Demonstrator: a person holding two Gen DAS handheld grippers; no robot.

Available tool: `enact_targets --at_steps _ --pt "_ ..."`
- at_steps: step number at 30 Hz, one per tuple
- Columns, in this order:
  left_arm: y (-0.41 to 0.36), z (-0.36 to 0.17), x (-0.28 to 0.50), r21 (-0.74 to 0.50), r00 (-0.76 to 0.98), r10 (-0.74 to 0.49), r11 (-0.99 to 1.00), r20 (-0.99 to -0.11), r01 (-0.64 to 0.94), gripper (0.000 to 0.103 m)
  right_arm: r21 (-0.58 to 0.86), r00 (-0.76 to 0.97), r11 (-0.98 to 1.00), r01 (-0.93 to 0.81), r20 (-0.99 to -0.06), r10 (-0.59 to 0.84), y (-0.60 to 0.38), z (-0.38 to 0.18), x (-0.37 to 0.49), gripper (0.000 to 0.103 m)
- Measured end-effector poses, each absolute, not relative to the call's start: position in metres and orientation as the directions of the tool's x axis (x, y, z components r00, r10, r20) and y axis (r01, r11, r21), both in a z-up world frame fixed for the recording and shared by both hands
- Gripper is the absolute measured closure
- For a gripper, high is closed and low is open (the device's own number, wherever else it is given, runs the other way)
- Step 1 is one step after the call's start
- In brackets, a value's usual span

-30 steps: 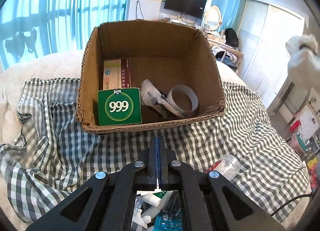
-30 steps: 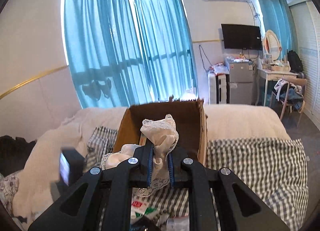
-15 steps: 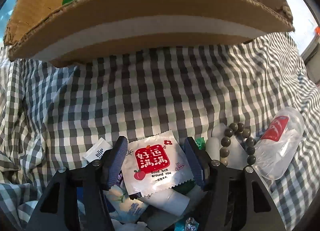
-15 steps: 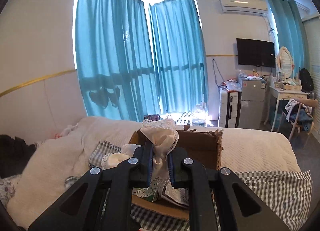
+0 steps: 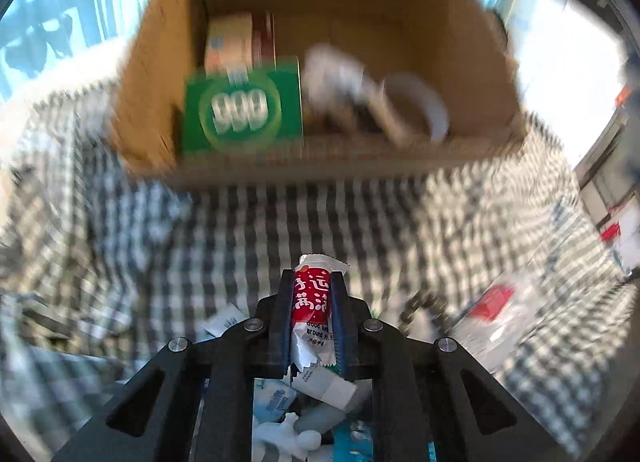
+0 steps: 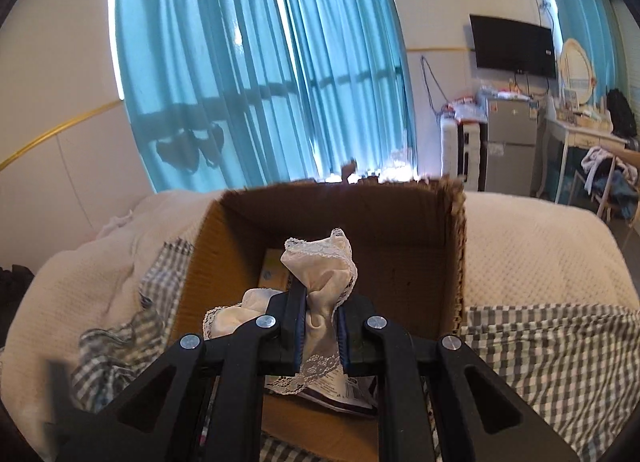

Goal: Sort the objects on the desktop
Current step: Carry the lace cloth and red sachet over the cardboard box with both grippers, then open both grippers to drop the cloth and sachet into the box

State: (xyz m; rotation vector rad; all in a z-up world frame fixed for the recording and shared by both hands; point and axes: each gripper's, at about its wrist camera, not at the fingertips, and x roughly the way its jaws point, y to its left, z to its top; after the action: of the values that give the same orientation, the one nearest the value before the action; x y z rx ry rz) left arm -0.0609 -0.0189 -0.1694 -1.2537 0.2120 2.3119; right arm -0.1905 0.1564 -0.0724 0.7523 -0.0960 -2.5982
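Observation:
The left wrist view is blurred by motion. My left gripper (image 5: 312, 278) has its jaws closing on a red and white snack sachet (image 5: 311, 298), and the pads press its sides. Ahead stands the open cardboard box (image 5: 160, 62), holding a green "999" carton (image 5: 240, 110), an orange and white medicine carton (image 5: 232, 42) and a white tape roll (image 5: 424, 102). In the right wrist view my right gripper (image 6: 320, 302) is shut on a cream lace-edged cloth (image 6: 324, 262), hanging over the near part of the box (image 6: 400, 230).
The box sits on a grey checked cloth (image 5: 240, 230) spread over a cream bed cover (image 6: 540, 246). A clear bottle with a red label (image 5: 492, 310) lies to the right. Small packets and white tubes (image 5: 304, 414) are piled under my left gripper.
The left gripper dropped to the pile, opened around the sachet, then closed on it and tipped back up toward the box. The right gripper carried the lace cloth closer, over the box.

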Motion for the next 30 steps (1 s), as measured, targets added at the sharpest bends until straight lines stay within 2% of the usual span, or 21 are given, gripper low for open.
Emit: enact_targets --at_steps 8,10,13,15,17,19,21,25,27,30 --pt "0.004 -0.065 -0.102 0.005 -0.64 0.377 -0.859 -0.67 -0.511 0.087 0.174 -0.749 -0.915 0.363 -0.529 -0.398 0.155 -0.093 -0.214 0.086" --pt "0.01 -0.056 -0.123 0.013 -0.661 0.381 -0.861 -0.647 -0.509 0.087 0.168 -0.757 -0.925 0.341 -0.534 -0.377 0.157 -0.098 -0.218 0.07" --pt "0.017 -0.051 -0.149 -0.003 -0.679 0.414 -0.855 -0.606 -0.519 0.085 0.161 -0.749 -0.93 0.33 -0.555 -0.362 0.157 -0.103 -0.223 0.068" --pt "0.025 -0.054 -0.162 0.021 -0.706 0.409 -0.858 -0.579 -0.514 0.069 0.147 -0.756 -0.934 0.325 -0.553 -0.35 0.156 -0.104 -0.222 0.067" --pt "0.029 -0.06 -0.172 0.029 -0.705 0.403 -0.857 -0.583 -0.514 0.067 0.147 -0.755 -0.932 0.331 -0.551 -0.355 0.155 -0.103 -0.219 0.064" --pt "0.026 -0.062 -0.176 0.008 -0.717 0.412 -0.864 -0.562 -0.503 0.06 0.146 -0.767 -0.934 0.326 -0.537 -0.351 0.156 -0.099 -0.216 0.051" --pt "0.02 -0.065 -0.177 -0.009 -0.739 0.404 -0.88 -0.538 -0.475 0.039 0.15 -0.786 -0.934 0.325 -0.506 -0.355 0.158 -0.09 -0.208 0.041" --pt "0.008 -0.058 -0.169 -0.023 -0.765 0.401 -0.892 -0.505 -0.452 0.033 0.156 -0.813 -0.938 0.308 -0.469 -0.345 0.162 -0.076 -0.197 0.034" --pt "0.002 -0.049 -0.16 -0.018 -0.788 0.391 -0.9 -0.476 -0.435 0.017 0.168 -0.823 -0.939 0.299 -0.453 -0.343 0.166 -0.068 -0.189 0.034" --pt "-0.008 -0.032 -0.144 -0.012 -0.816 0.383 -0.908 -0.432 -0.42 0.007 0.184 -0.829 -0.939 0.29 -0.441 -0.343 0.17 -0.059 -0.176 0.027"
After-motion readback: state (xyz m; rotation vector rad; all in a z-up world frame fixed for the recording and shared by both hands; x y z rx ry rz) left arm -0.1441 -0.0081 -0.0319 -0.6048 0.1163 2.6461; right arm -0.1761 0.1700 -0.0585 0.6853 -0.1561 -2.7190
